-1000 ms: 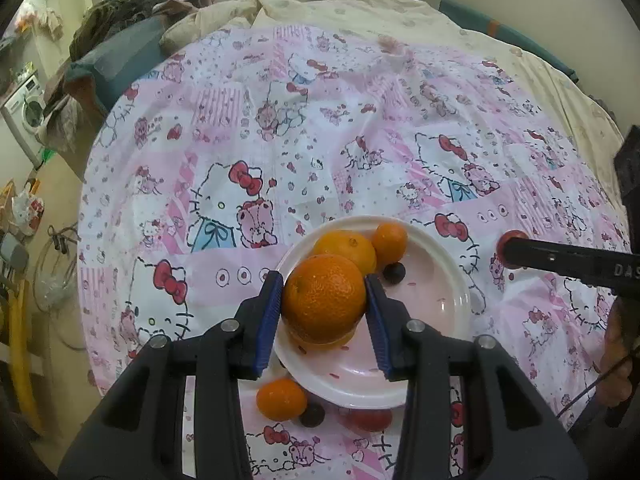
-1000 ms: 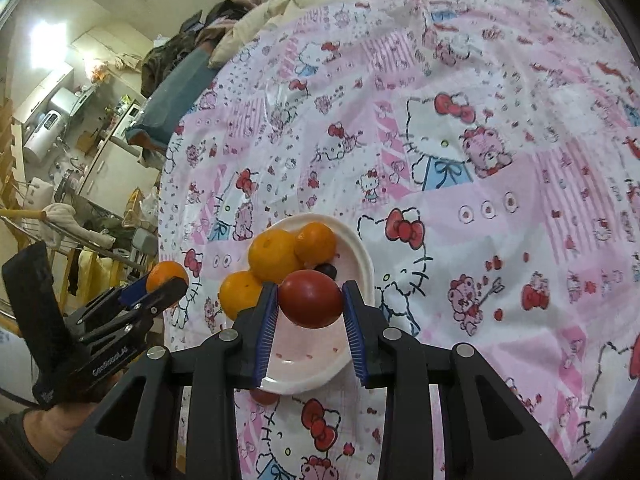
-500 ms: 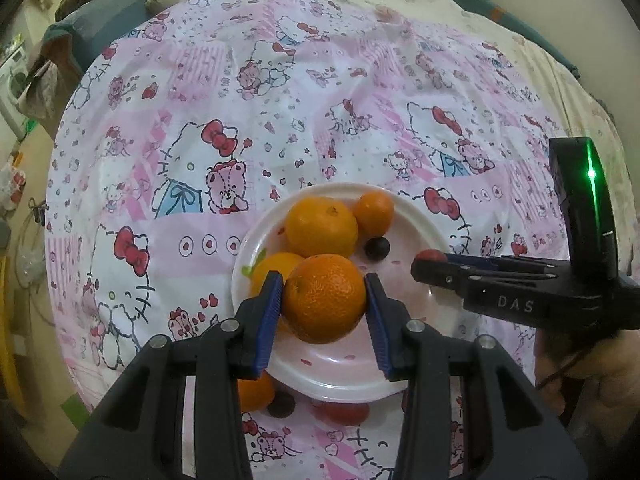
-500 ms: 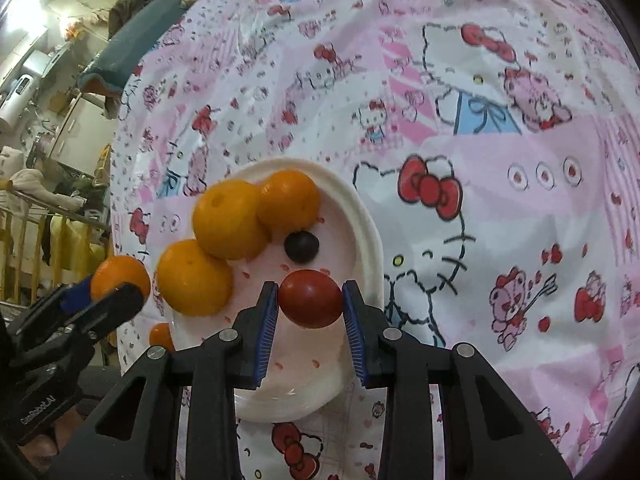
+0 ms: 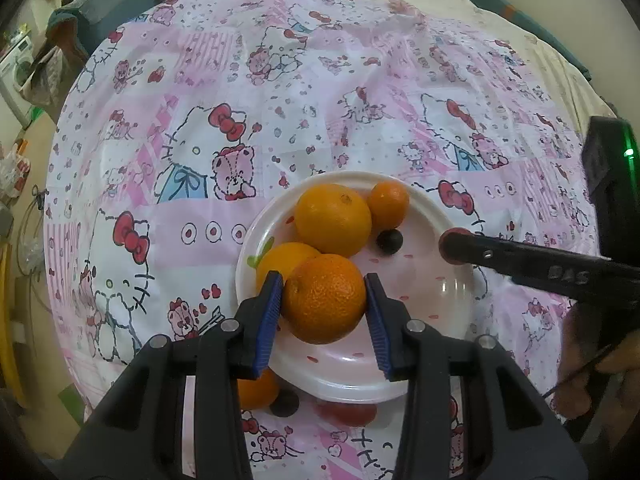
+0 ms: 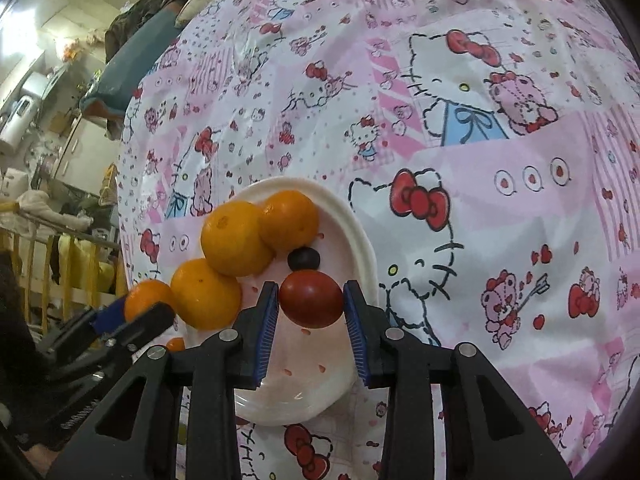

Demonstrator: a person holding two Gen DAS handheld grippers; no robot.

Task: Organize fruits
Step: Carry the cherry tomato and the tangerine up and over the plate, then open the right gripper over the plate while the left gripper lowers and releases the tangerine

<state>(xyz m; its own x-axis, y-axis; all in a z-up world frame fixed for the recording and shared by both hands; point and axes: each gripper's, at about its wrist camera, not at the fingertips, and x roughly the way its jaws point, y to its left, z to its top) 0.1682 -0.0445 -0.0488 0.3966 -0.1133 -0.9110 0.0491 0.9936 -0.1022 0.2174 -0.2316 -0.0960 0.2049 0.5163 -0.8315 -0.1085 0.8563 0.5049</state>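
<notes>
A white plate [image 5: 440,320] on the pink cartoon-print sheet holds a large orange [image 5: 333,220], a small orange [image 5: 388,205], a third orange [image 5: 280,260] and a dark berry [image 5: 389,241]. My left gripper [image 5: 323,276] is shut on another orange [image 5: 324,298], low over the plate's near left part. My right gripper [image 6: 311,283] hangs over the plate [image 6: 360,248] with a red tomato [image 6: 311,299] between its jaws. Those jaws are opening, with thin gaps at both pads. In the left wrist view the right gripper [image 5: 452,246] reaches in from the right.
Off the plate's near rim lie one more orange [image 5: 256,390], a dark berry [image 5: 284,404] and a red tomato [image 5: 348,412]. The printed sheet [image 5: 280,80] spreads wide beyond the plate. Furniture and clutter [image 6: 60,208] stand past the bed's left edge.
Both grippers have sunk closer to the plate. The right gripper's jaws have spread a little around the tomato. The left grip on the orange is the same.
</notes>
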